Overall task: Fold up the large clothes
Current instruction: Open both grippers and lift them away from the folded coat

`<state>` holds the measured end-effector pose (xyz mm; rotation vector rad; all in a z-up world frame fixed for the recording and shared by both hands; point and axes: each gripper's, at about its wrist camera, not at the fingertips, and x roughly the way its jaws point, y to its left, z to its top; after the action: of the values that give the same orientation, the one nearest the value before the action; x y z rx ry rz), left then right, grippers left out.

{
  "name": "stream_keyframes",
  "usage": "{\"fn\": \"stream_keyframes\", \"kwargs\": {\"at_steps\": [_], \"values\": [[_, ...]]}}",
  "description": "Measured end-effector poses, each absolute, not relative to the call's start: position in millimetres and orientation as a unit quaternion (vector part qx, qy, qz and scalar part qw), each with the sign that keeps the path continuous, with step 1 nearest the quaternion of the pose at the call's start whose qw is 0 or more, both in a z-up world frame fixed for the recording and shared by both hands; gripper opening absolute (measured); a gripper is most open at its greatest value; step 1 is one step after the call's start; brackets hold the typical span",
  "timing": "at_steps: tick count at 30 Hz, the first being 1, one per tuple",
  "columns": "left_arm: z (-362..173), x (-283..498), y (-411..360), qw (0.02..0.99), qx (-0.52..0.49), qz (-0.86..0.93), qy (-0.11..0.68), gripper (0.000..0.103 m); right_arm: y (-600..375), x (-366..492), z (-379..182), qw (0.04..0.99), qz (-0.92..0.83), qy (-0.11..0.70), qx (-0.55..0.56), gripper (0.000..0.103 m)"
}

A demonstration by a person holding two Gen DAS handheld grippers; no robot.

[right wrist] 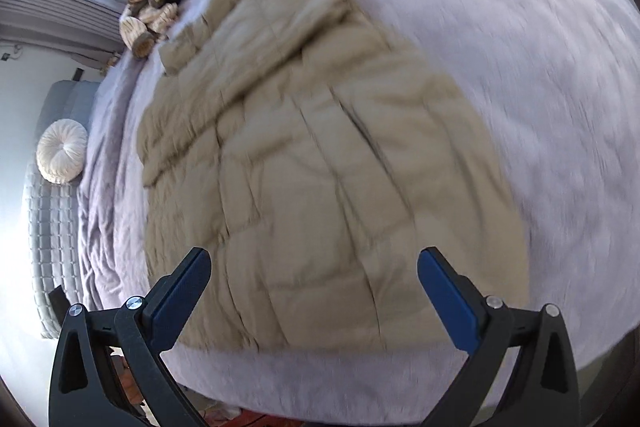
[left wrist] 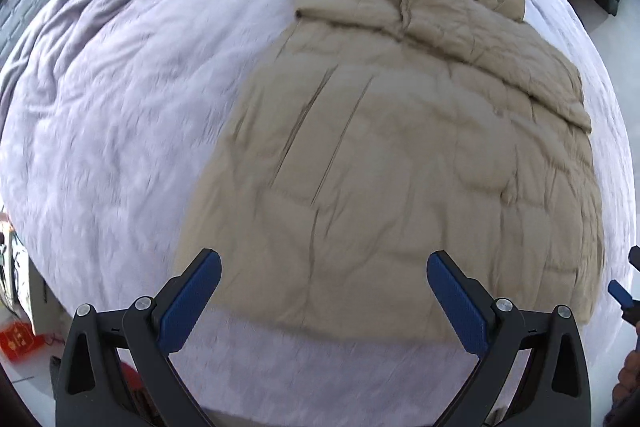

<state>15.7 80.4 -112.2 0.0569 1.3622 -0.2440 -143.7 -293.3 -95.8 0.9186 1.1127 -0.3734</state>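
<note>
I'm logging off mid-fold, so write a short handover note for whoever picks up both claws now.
Left claw: open, holding nothing, hovering over the near hem of the coat.
Right claw: open, empty, also above the near hem.
Coat: tan puffer, spread lengthwise on the lilac bedspread; one sleeve is already folded across the top.
Done: sleeve tucked over the body, as far as can be seen.
Left: probably grip the hem with both claws and fold it up toward the collar.
Pillows and a plush toy sit at the far end.
</note>
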Motion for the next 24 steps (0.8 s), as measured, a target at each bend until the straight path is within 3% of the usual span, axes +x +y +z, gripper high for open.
{"fn": "stream_keyframes", "kwargs": {"at_steps": [10, 24], "values": [[-141.3, -15.1, 148.5, 0.746, -0.031, -0.085, 0.659, 0.103, -257.8, -200.2, -126.5, 0.679, -0.184, 0.487, 0.517, 0.103], [-206.6, -6.7, 180.6, 0.661, -0.255, -0.154, 0.689, 0.103, -258.8, -236.1, -189.2, 0.605, -0.162, 0.4, 0.669, 0.103]]}}
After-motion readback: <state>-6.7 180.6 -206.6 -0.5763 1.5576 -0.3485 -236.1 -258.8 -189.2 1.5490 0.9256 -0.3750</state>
